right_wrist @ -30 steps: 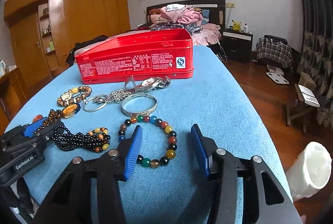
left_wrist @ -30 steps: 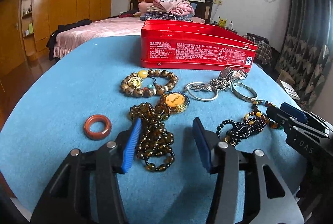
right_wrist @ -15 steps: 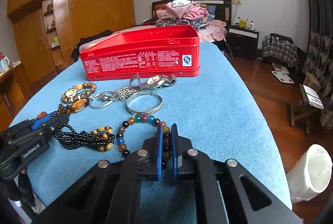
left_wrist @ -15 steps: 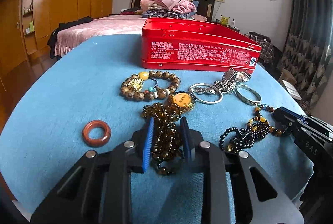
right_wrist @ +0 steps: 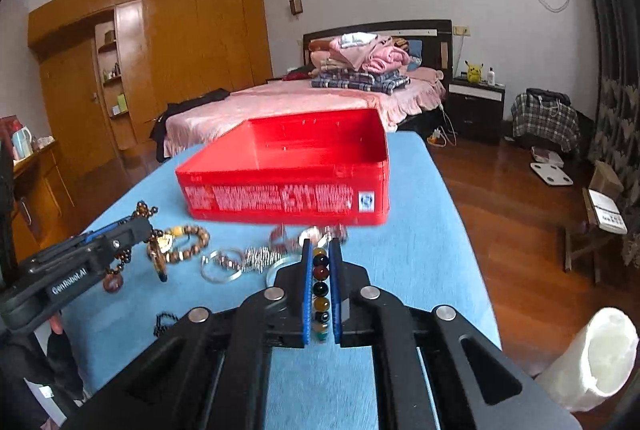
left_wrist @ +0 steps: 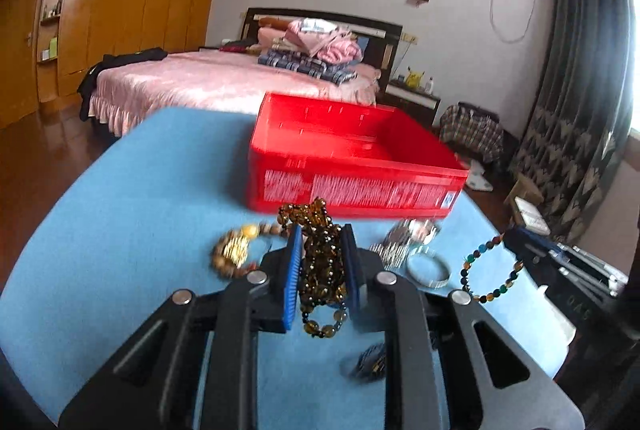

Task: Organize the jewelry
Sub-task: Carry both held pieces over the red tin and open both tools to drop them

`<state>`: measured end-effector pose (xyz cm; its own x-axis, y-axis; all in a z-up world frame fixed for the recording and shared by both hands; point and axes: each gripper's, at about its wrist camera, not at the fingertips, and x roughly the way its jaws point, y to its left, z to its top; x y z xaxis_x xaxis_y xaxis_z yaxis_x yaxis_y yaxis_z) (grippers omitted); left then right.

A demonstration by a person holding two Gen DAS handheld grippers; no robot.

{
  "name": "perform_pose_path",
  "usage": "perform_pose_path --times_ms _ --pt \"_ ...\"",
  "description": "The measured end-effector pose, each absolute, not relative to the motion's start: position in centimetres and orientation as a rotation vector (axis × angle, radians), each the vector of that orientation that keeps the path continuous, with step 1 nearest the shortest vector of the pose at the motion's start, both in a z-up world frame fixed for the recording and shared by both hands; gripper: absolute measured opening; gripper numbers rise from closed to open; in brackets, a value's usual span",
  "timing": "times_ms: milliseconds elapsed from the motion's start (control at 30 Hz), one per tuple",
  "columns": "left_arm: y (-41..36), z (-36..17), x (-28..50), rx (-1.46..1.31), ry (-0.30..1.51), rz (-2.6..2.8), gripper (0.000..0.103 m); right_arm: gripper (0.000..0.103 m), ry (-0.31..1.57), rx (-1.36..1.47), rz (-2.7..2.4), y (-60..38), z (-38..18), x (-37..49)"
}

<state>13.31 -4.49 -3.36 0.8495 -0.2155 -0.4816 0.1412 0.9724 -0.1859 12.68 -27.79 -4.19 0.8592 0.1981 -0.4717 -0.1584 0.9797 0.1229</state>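
Pointing slightly downward over the blue table, the left gripper is clamping the brown bead necklace; its jaws have just been closing on it. The right gripper is clamping the multicoloured bead bracelet. Only the left view is showing that bracelet's loop hanging at right. The open red tin is sitting centre frame, bare cloth flanking it.

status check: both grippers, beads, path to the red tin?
Left gripper shut on brown bead strand, lifted. Right gripper shut on multicolour bracelet. Red tin open ahead, unobstructed.
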Motion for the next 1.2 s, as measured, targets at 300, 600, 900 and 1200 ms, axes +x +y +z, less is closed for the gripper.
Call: perform_pose_path --times_ms 300,600,900,1200 --pt "-5.2 0.7 16.5 -0.18 0.432 -0.204 0.018 0.008 0.421 0.076 0.212 -27.4 -0.1 16.0" --pt "-6.9 3.3 22.6 -0.173 0.389 -0.24 0.018 0.008 0.351 0.083 0.254 -26.4 3.0 22.0" --pt "-6.9 1.1 27.8 -0.162 0.491 -0.232 0.02 0.013 0.408 0.078 0.261 -25.3 1.0 28.0" --pt "-4.9 1.8 26.7 -0.162 0.468 -0.2 0.045 0.038 0.397 0.129 0.212 -26.4 0.4 26.6"
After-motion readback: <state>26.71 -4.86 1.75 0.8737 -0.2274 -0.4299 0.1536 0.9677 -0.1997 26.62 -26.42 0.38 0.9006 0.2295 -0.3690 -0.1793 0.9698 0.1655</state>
